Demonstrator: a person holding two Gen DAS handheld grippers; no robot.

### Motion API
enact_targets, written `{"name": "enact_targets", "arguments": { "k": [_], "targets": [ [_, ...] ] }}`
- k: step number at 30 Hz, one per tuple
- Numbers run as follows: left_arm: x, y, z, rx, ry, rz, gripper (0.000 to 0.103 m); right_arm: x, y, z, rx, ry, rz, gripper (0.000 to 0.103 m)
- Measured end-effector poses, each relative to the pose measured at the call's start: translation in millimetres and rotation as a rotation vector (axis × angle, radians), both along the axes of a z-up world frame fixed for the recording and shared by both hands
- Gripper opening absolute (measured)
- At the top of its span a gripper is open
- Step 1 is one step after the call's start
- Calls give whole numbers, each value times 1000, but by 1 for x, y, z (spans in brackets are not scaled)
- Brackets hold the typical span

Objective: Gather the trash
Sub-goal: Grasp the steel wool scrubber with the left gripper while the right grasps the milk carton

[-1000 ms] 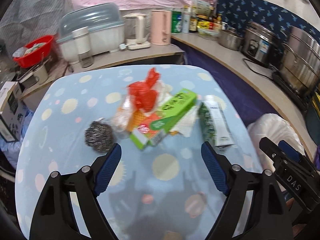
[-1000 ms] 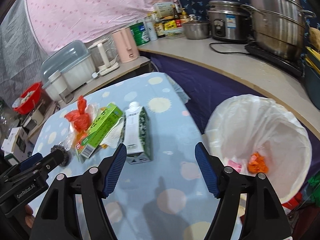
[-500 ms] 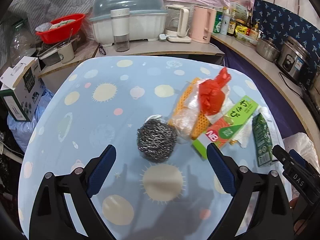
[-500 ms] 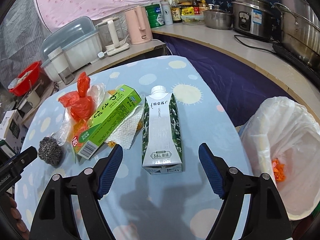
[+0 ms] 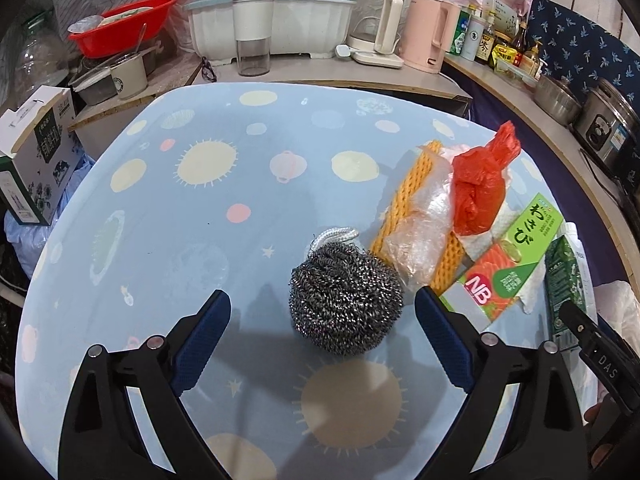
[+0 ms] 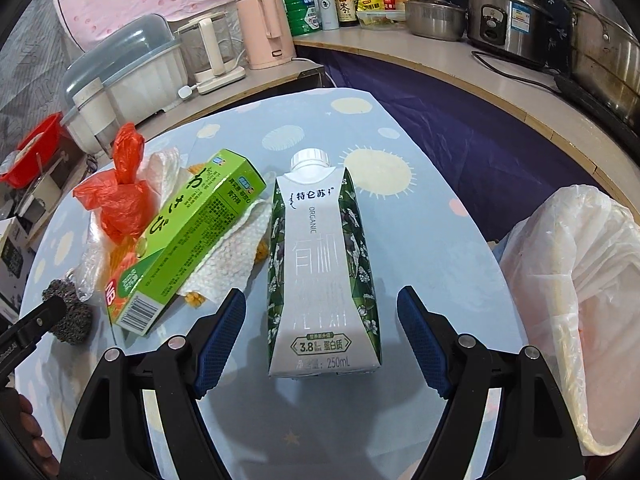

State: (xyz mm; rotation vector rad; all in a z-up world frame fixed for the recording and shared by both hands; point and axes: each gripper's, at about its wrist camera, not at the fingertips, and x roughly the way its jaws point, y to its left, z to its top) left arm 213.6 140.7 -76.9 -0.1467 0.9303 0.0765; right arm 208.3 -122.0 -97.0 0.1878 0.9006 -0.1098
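A steel wool scrubber (image 5: 346, 298) lies on the blue table, between the open fingers of my left gripper (image 5: 322, 316), nearer the right finger. Beside it lie a clear plastic wrap (image 5: 428, 232), yellow foam net (image 5: 408, 192), red plastic bag (image 5: 482, 188), green box (image 5: 512, 260) and white paper towel (image 6: 230, 264). A milk carton (image 6: 324, 272) lies flat with its base between the open fingers of my right gripper (image 6: 322, 316). The white-lined trash bin (image 6: 576, 304) stands off the table's right edge.
The blue patterned table (image 5: 200, 220) is ringed by a counter with a dish rack (image 5: 272, 20), kettles (image 5: 384, 28), bottles and steel pots (image 6: 508, 16). A cardboard box (image 5: 32, 156) stands at the table's left.
My left gripper has swung left and closed in on the scrubber. My right gripper has moved from the bin toward the milk carton, which now sits between its fingers.
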Motion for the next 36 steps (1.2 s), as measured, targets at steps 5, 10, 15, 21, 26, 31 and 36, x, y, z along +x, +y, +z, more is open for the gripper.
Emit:
{"name": "enact_targets", "arguments": {
  "k": [5,10,15,21,26,31,36],
  "targets": [
    [4,0,-7,-5,15,-8,79,3,0,-3,2,10,4,67],
    [4,-2,-9,-19,37,-32,53,2,0,-4,11,19,15,51],
    [-1,-5,-6,-10,37,-35,50,-10,0,0,11,2,15,51],
    [-15,-6,3,-5,26,-29,49,-30,-5,14,20,-30,6,50],
    [-33,-12,21,-7,-1,-45,49,-49,-11,29,28,-62,-3,49],
    [-54,-28,44,-14,-40,-90,49,-73,-19,49,27,-119,-11,49],
    [-74,-53,65,-21,-75,-154,49,-96,-30,69,37,-168,-19,49]
  ]
}}
